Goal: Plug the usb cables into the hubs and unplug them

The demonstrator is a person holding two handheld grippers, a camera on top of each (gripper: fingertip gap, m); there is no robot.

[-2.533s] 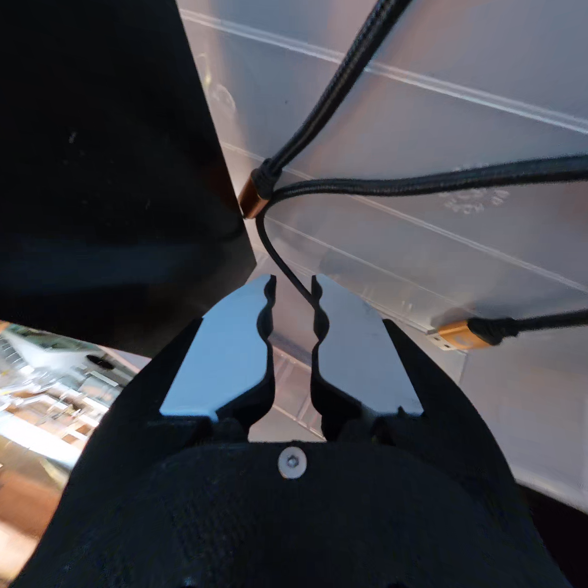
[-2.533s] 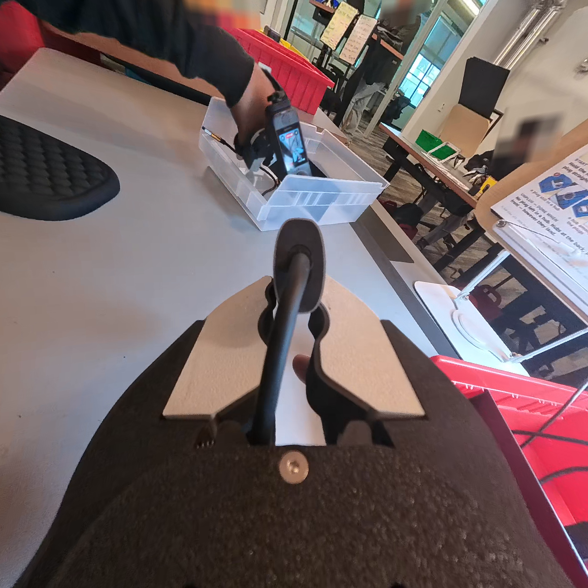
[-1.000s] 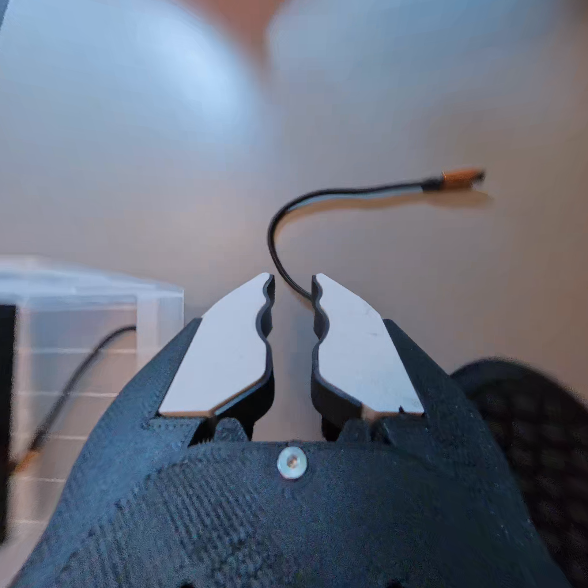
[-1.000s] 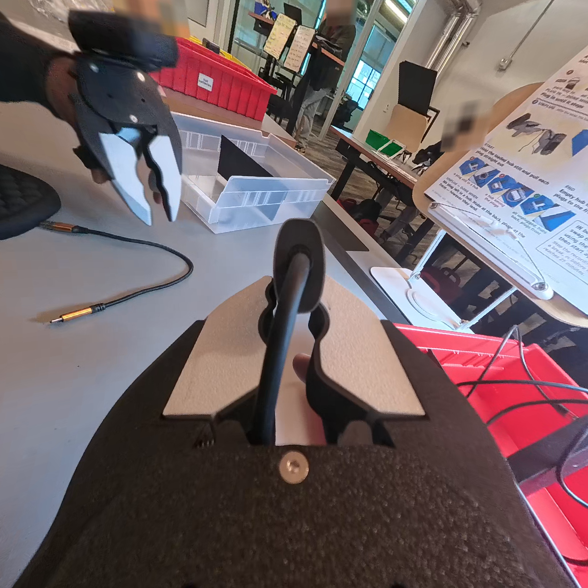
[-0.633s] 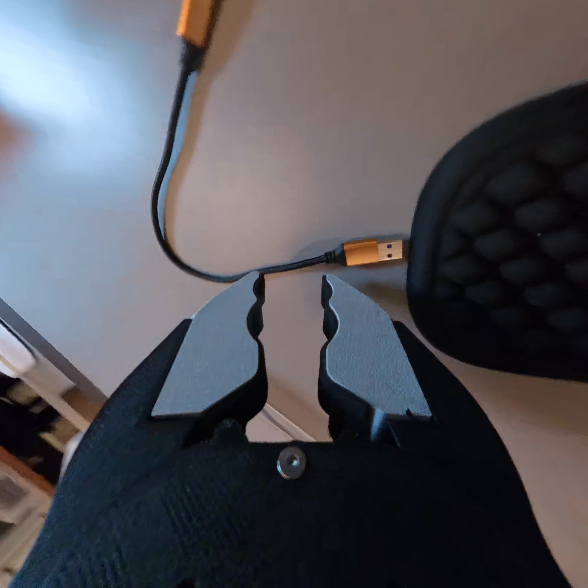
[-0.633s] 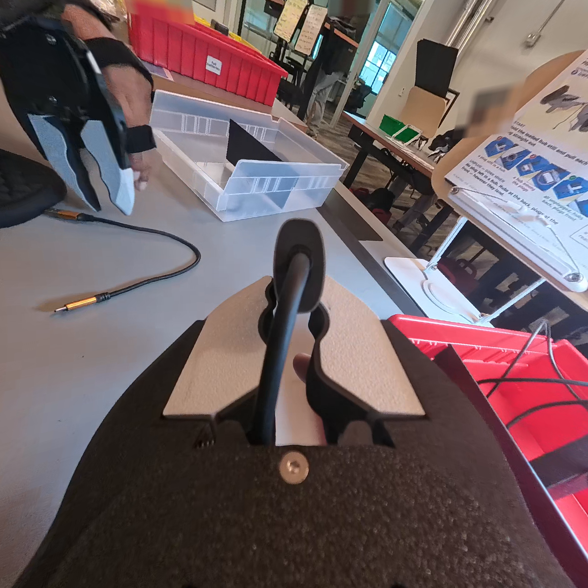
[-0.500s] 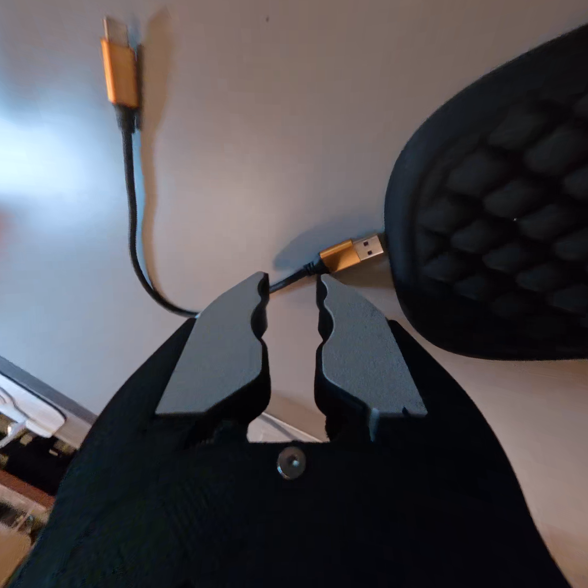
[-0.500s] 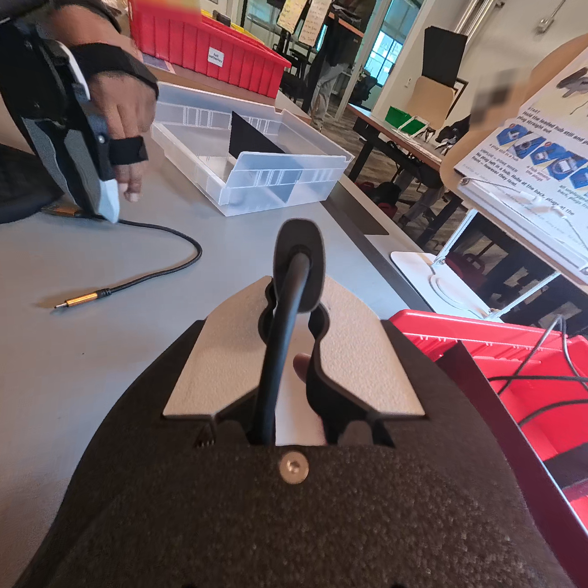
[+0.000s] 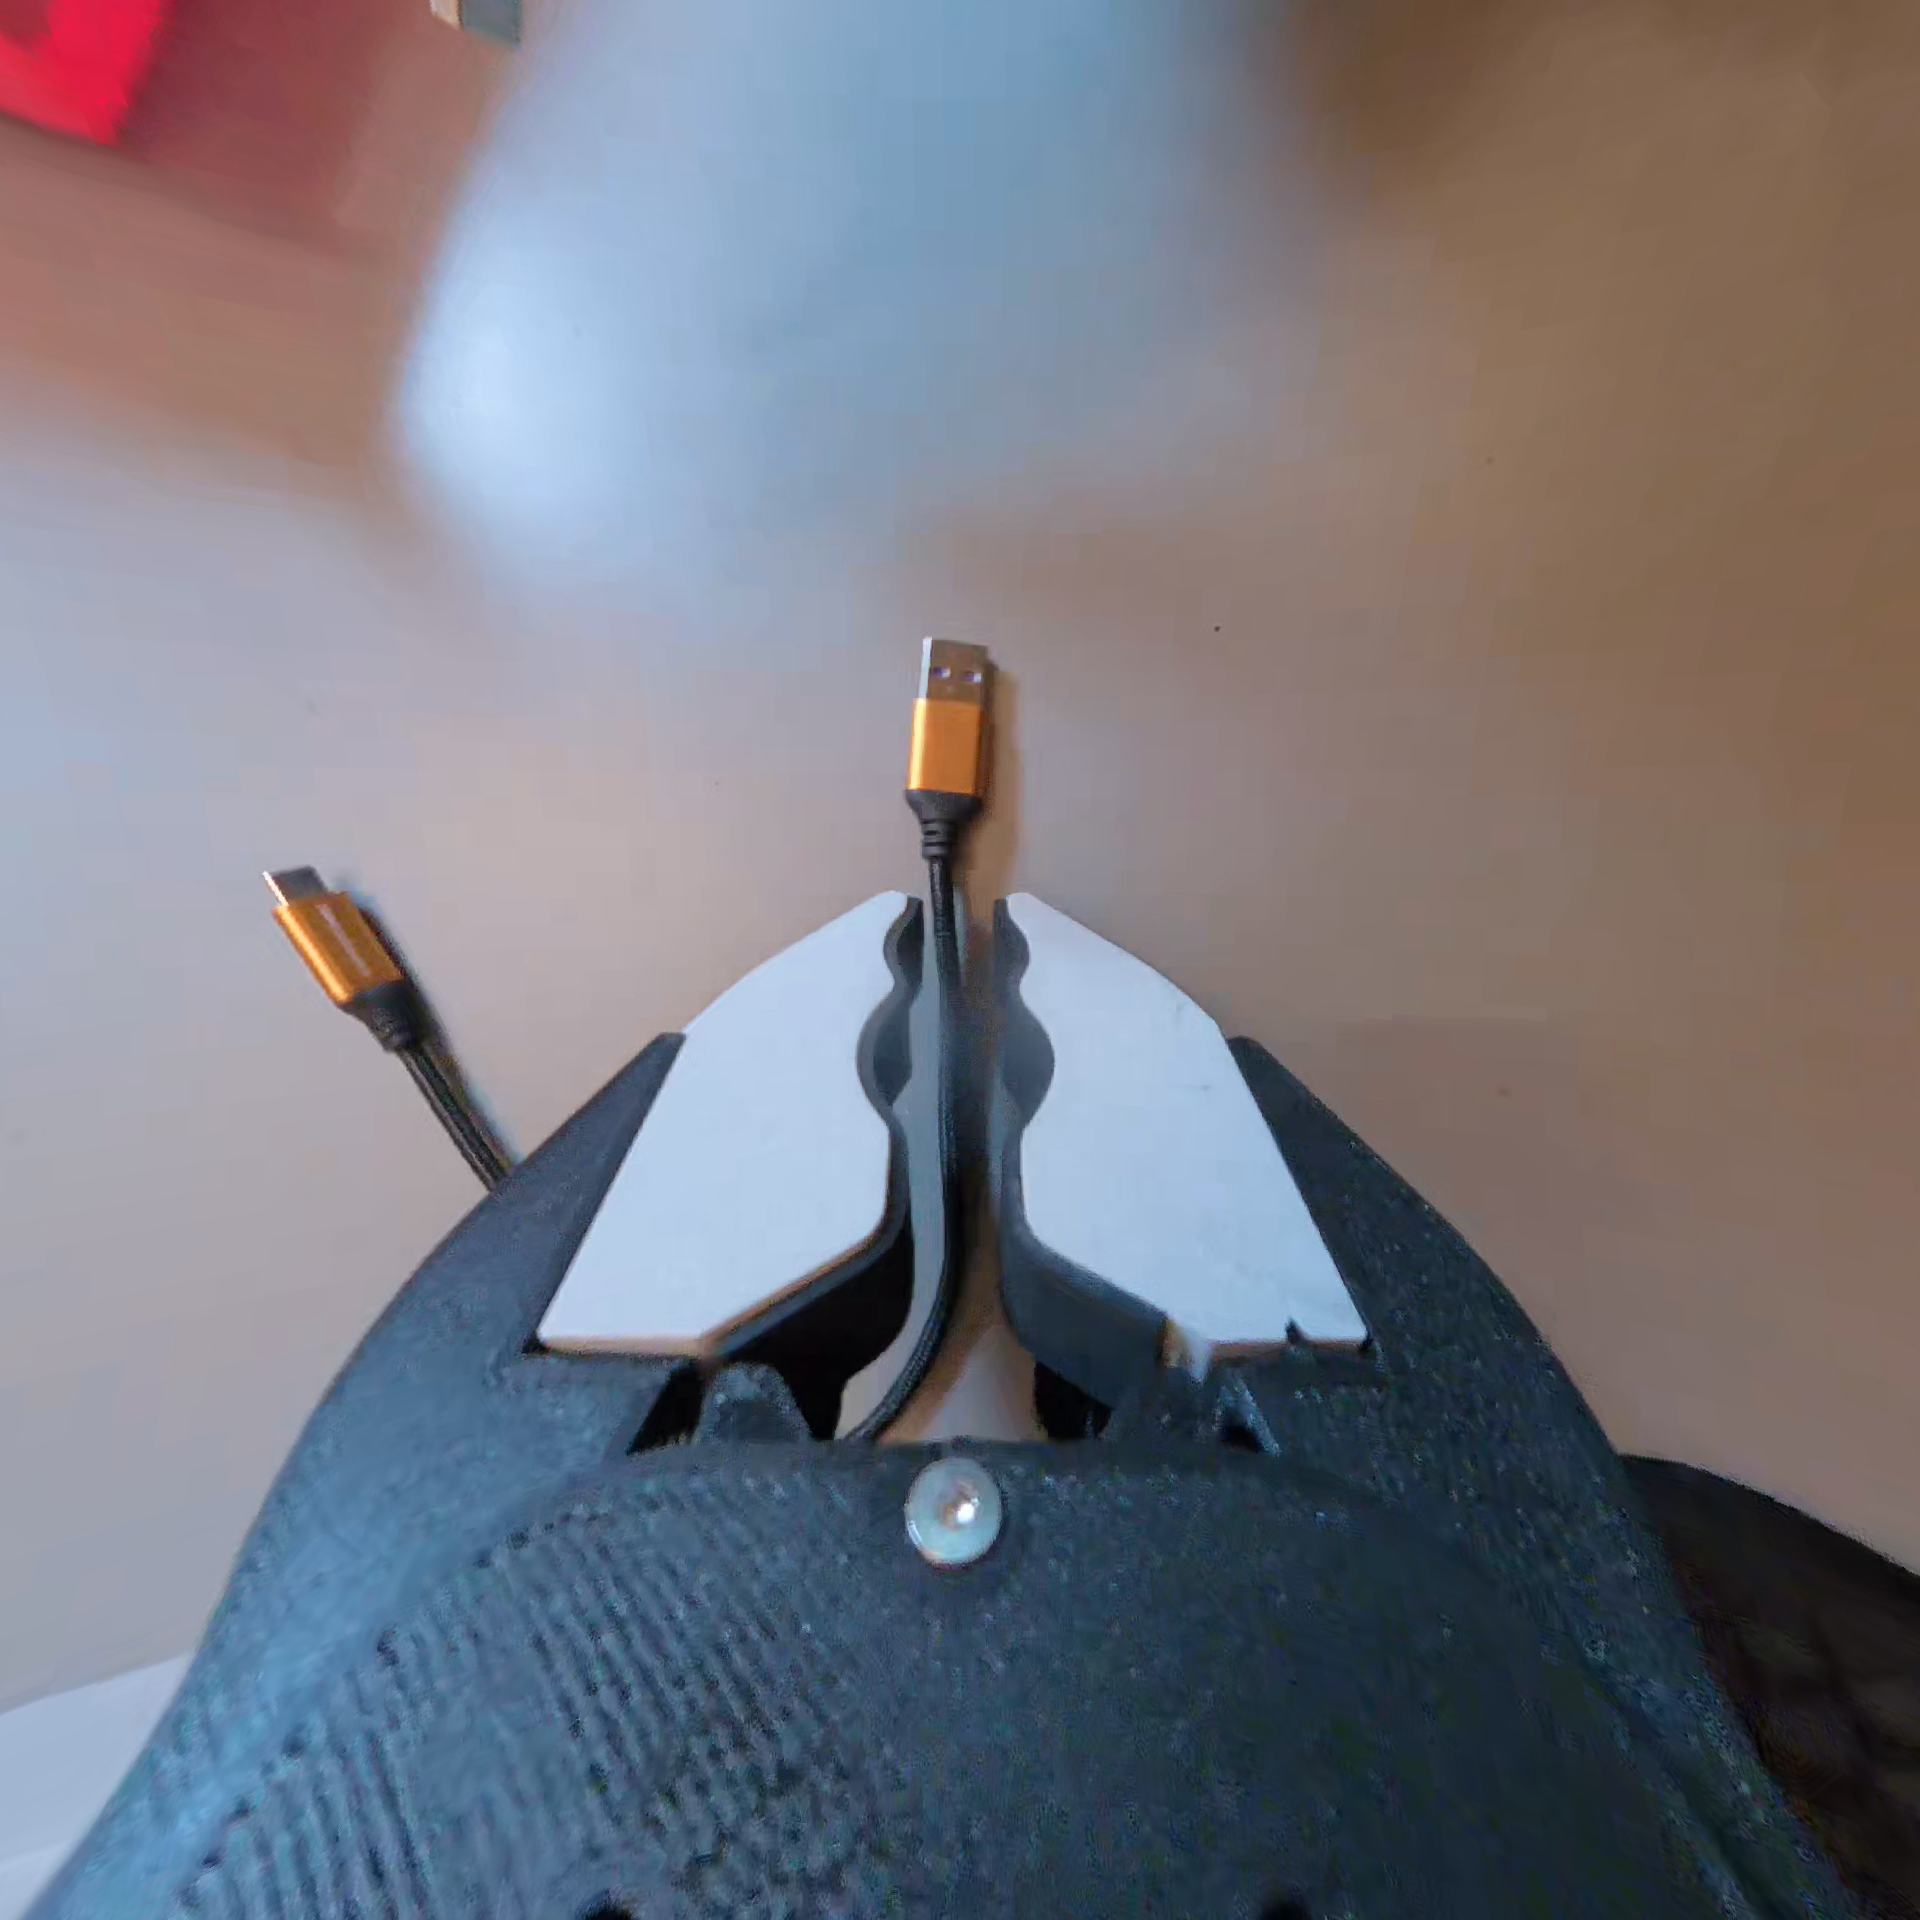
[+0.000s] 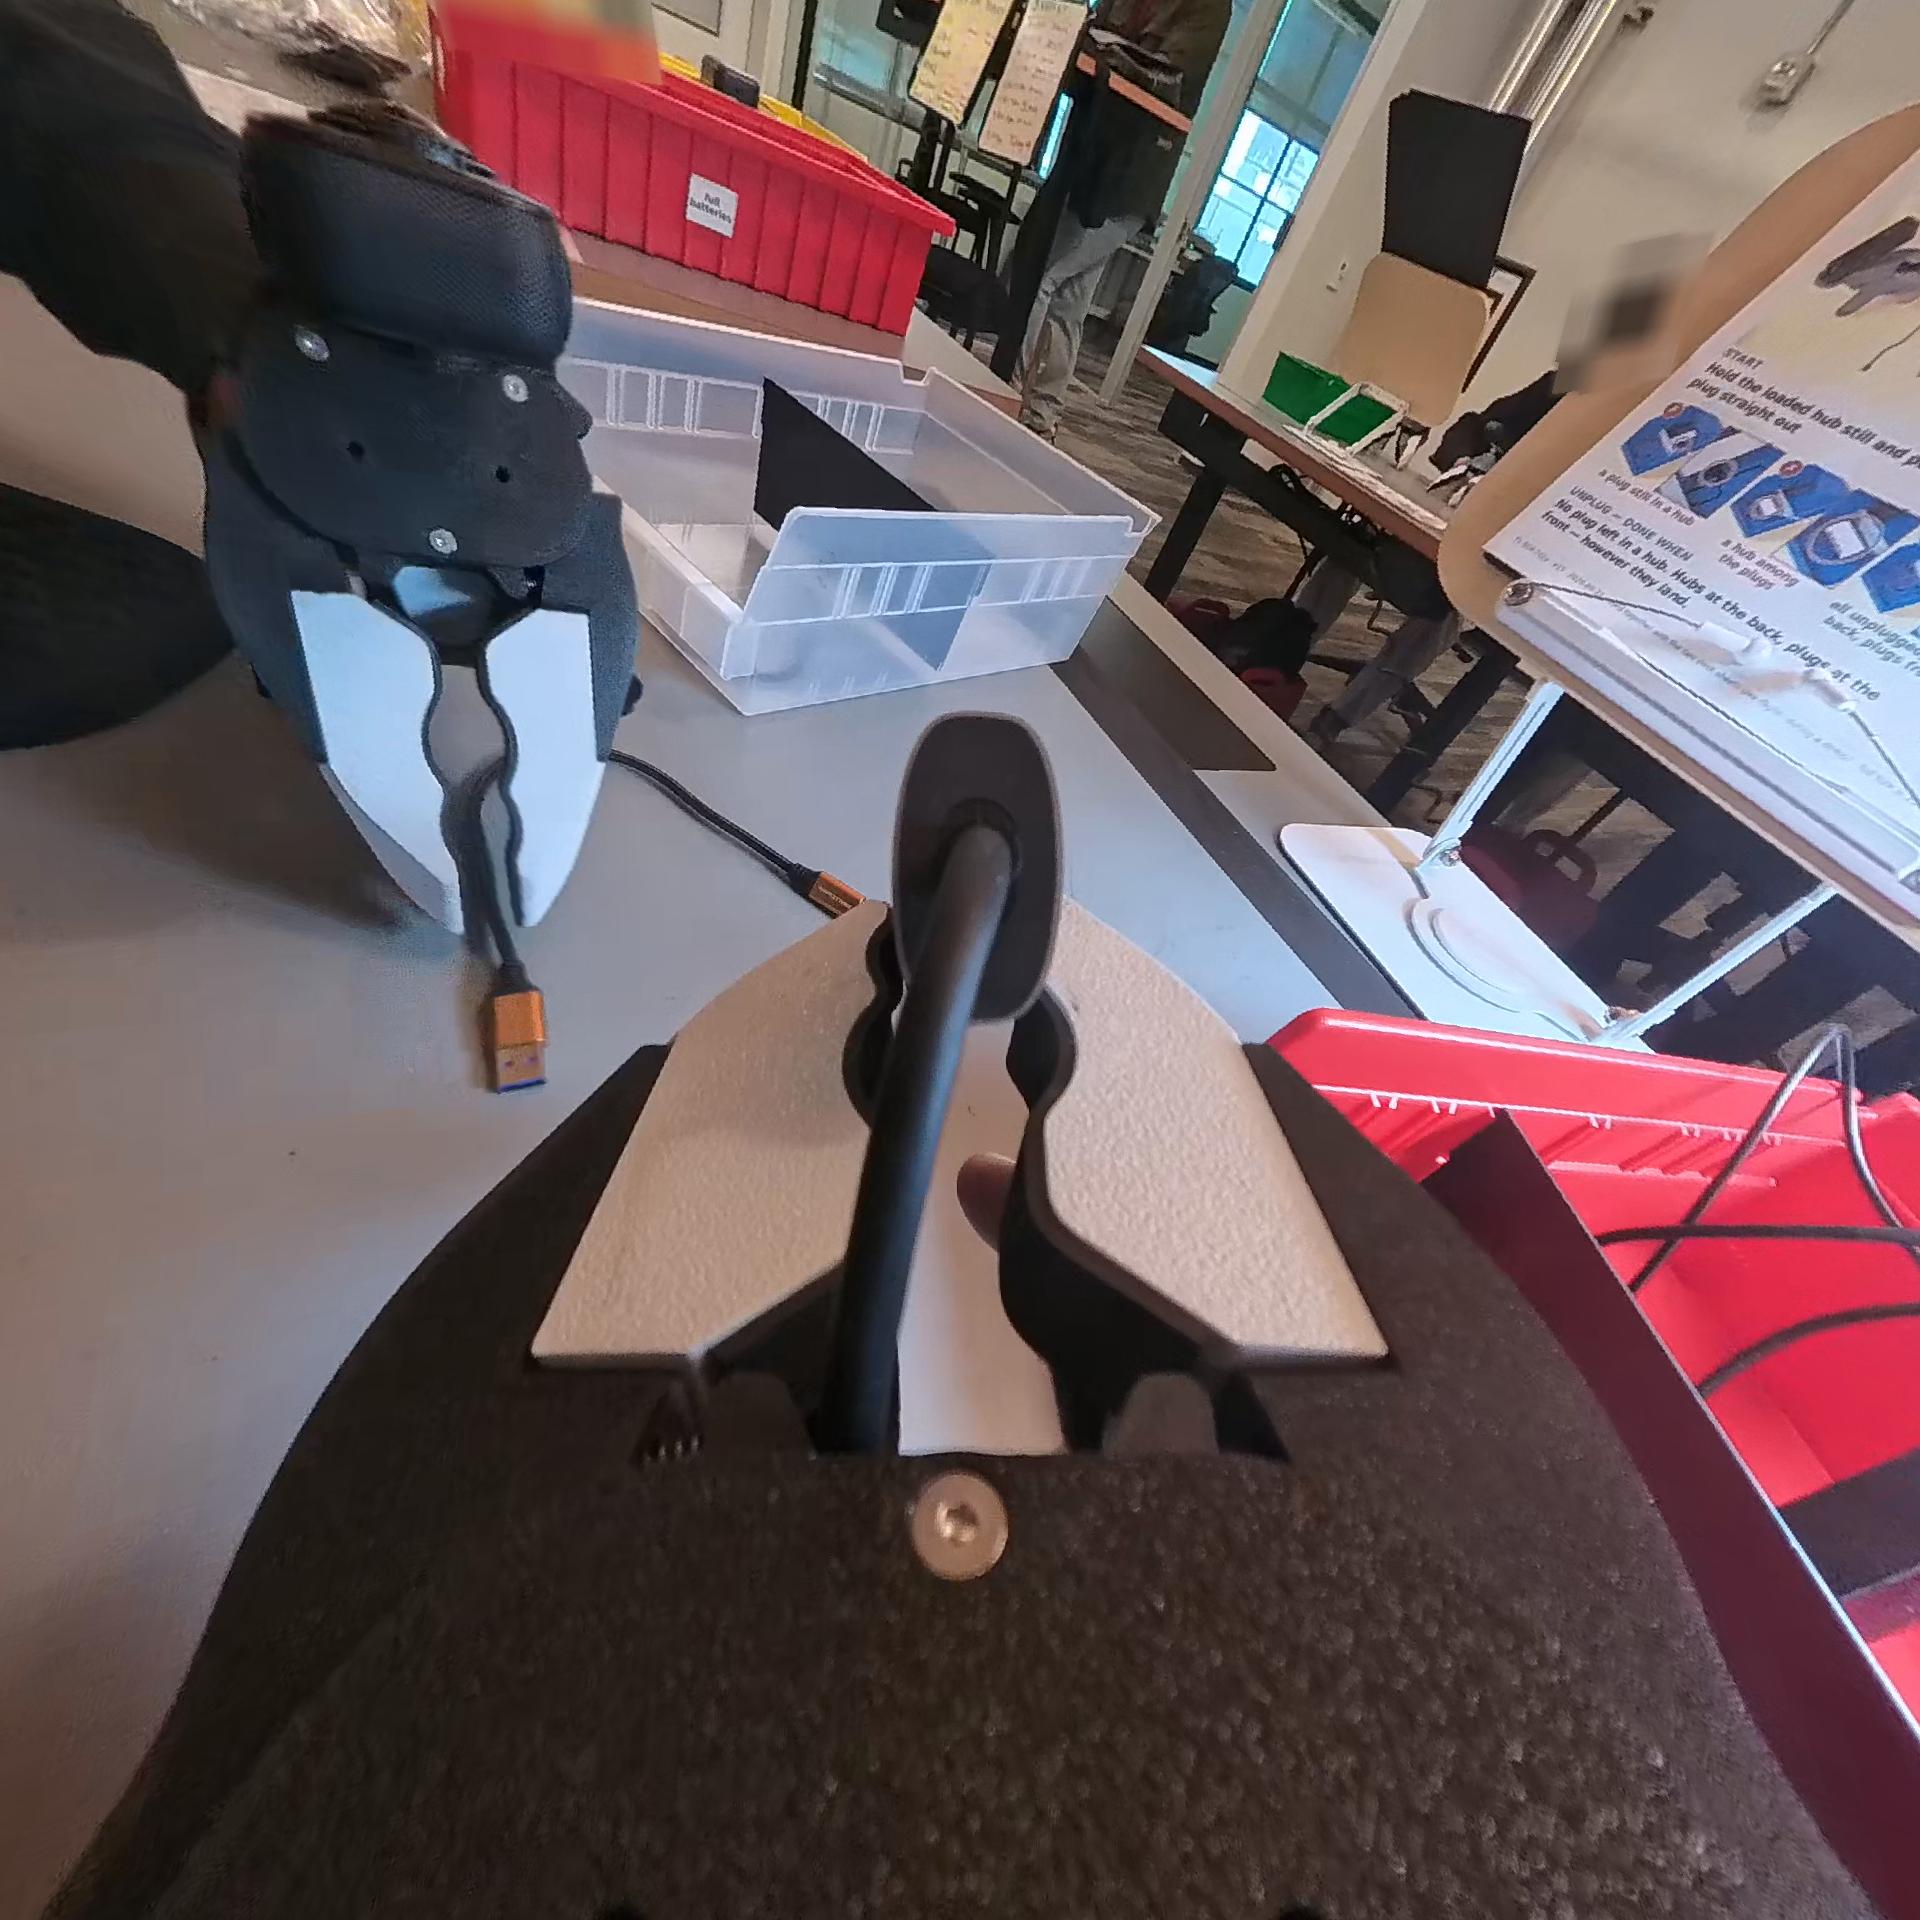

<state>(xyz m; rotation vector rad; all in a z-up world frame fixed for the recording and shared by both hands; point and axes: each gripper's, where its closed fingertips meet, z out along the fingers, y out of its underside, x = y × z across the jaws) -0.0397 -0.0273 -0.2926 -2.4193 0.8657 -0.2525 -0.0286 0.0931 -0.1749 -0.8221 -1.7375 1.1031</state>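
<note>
Grey tabletop point(image 10: 187, 1195), busy workshop behind. Left to right: left gripper point(image 10: 488, 914) straddles the braided USB cable point(image 9: 940, 1091), jaws narrowed round it (pinch not certain), USB-A plug point(image 10: 514, 1039) on the table, USB-C end point(image 9: 332, 951) beside. Right gripper point(image 10: 961, 961) pinches the hub point(image 10: 977, 862) upright by its lead. Nothing plugged yet; whole cycle remains. Clear bin point(image 10: 883, 582) behind, red bin point(image 10: 1662, 1195) right; approach path looks open.

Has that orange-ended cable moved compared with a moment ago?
Yes. The cable now runs between the left gripper fingers, its big plug swung away from the black pad toward the camera.
</note>
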